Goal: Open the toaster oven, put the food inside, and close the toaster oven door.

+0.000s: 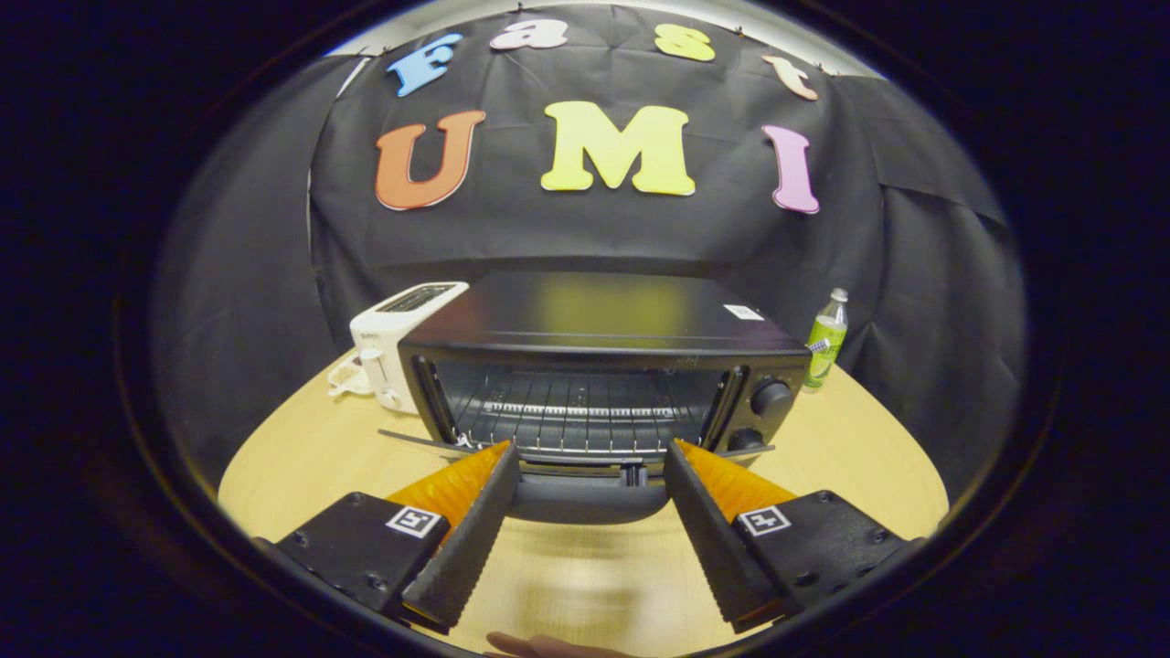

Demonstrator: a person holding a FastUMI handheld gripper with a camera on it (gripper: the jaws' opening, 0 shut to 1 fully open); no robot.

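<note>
You've got a black toaster oven (603, 366), white toaster (395, 343), green bottle (825, 343), light wood-grain table (302, 457).

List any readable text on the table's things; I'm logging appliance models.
None is readable.
Sticker on toaster oven top: too small.
Bottle label: blurred.
White toaster front: print too small.
Open claw, fingers flanking the oven's door handle: square markers, no words.

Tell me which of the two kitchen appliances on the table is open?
The black toaster oven just ahead of the open gripper; its door hangs down. The white toaster has none.
</note>
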